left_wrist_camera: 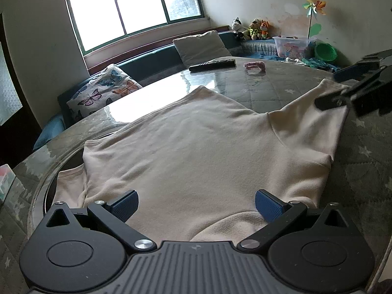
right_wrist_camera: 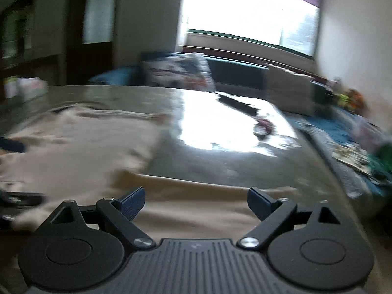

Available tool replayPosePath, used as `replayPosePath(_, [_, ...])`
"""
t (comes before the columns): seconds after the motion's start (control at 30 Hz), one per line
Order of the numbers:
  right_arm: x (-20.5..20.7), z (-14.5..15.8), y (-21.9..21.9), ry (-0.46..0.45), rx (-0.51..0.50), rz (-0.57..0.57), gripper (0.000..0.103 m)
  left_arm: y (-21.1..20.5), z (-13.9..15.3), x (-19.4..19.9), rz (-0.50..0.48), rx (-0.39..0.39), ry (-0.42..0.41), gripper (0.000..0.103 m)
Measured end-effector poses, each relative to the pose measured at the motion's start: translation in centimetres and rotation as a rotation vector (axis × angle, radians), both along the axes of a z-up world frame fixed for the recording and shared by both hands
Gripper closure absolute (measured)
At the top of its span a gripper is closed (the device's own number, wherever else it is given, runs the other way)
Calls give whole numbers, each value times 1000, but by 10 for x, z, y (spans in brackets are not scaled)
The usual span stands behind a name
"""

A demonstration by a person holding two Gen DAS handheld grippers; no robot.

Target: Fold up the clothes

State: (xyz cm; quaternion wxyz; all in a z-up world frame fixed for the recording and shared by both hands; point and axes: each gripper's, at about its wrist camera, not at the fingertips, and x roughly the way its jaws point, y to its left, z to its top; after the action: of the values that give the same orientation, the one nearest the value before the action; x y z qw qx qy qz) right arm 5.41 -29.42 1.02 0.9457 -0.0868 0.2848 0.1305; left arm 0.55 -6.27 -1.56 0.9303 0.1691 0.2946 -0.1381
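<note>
Both jaws released over a cream shirt spread on the desk; nothing gripped, risks sit in the next pinch.

Left gripper: jaws spread wide, cream shirt lying flat directly between and ahead of them, a folded-over lip of fabric just under the jaws, so a low pinch may catch two layers or only the lip. Right gripper: jaws also spread, empty, shirt edge beneath and to their left; this view is smeared with motion, so a grab made on the move could miss the hem and drag the shirt across the glossy desk. Beyond the left jaws, far sleeve lies near the right gripper. Further off, remote control and small pink item could get swept if the fabric is flung.
</note>
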Motion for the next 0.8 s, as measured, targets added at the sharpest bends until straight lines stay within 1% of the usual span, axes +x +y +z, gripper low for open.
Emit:
replayPosePath(0.03, [-1,0,8,9,11,35,10,0,0,0,0,0,0,0])
replayPosePath(0.13, [-2,-6,29,25,3,110,10,0,0,0,-1,-1,0,0])
replayPosePath(0.2, [-5,-14,36,41,-17,124,10,1,1,0,-3,-3,0,0])
replayPosePath(0.33, [-10,-22,32,47,-85,91,10,3,2,-1,-14,-3,1,0])
replayPosePath(0.53, [-17,-20,2,52,-111,3,9,1,16,-4,-42,5,-27,0])
replayPosePath(0.63, [-14,-16,-10,37,-97,-38,9,-2,24,-4,-59,-12,-39,0])
replayPosePath(0.7, [-10,-16,-11,33,-68,-53,9,-7,28,0,-62,-21,-42,0])
replayPosePath(0.8, [-4,-20,-8,27,-53,-42,9,-16,29,7,-66,-25,-39,0])
